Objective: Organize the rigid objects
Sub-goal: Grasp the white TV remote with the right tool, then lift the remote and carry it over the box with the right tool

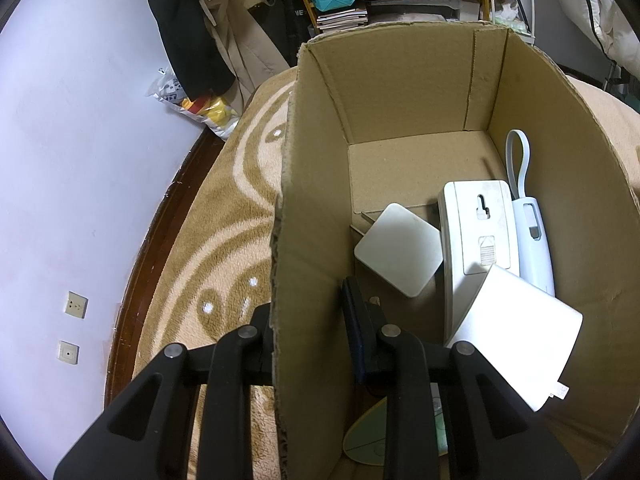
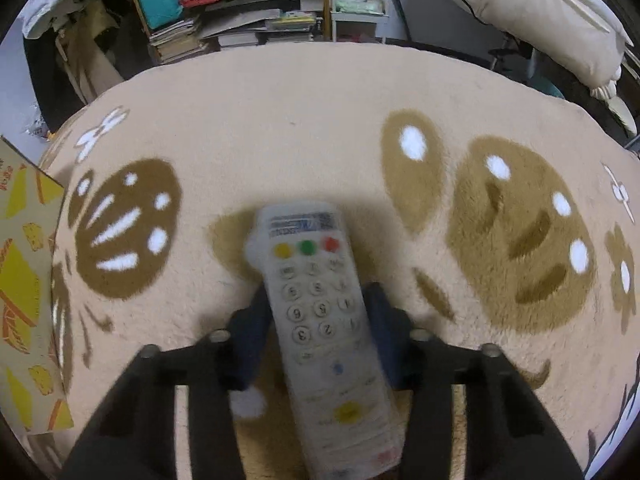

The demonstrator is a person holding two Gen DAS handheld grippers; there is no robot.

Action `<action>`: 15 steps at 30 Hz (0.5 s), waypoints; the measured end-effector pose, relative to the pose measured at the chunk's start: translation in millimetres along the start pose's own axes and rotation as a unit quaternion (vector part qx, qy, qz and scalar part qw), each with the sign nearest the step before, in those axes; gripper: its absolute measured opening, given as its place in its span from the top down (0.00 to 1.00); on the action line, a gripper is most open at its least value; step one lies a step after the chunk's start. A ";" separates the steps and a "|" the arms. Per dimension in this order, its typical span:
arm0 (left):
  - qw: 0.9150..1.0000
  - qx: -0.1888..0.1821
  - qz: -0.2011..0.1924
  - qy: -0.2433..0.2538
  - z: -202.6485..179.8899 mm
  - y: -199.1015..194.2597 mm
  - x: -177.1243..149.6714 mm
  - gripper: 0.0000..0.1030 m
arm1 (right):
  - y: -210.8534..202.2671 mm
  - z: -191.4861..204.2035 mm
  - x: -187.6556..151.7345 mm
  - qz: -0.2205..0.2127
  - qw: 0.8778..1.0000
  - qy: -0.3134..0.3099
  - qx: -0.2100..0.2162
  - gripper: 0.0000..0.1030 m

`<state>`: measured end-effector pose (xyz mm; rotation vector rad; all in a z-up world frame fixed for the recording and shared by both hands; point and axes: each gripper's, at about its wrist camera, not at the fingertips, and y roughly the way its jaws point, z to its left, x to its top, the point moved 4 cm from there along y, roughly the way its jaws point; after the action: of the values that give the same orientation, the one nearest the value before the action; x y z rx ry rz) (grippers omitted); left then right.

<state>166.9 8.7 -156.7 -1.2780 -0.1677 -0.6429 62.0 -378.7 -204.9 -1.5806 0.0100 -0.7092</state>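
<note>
Cardboard box (image 1: 400,92) ahead of the left gripper (image 1: 312,320), jaws straddling its wall, holds white devices (image 1: 478,232). Right gripper (image 2: 318,320) clasps a remote control (image 2: 320,304) above patterned tan carpet (image 2: 280,120); cluttered shelves (image 2: 256,12) beyond.

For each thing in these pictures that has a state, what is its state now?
Cardboard box: open on top, upright on the blanket.
Left tool: straddles the box's near wall, open.
Remote control: between the right tool's fingers, buttons up.
Right tool: shut on the remote.
Three white devices: lying inside the box.
</note>
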 end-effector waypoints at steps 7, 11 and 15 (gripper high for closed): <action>1.000 0.000 0.000 0.000 -0.3 0.1 0.0 0.76 | -1.5 18.9 7.7 -0.014 0.999 0.019 0.035 0.58; 1.000 0.000 0.000 0.000 -0.4 0.1 0.0 0.76 | -5.7 34.9 12.3 -0.027 0.998 0.017 0.047 0.58; 1.000 0.000 0.000 0.000 -0.4 0.0 -0.1 0.76 | -13.5 44.6 16.8 -0.043 0.998 0.004 0.049 0.58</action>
<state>166.8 8.4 -156.9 -1.2777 -0.1680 -0.6426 89.7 -343.4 -184.0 -1.4921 -0.0859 -0.7713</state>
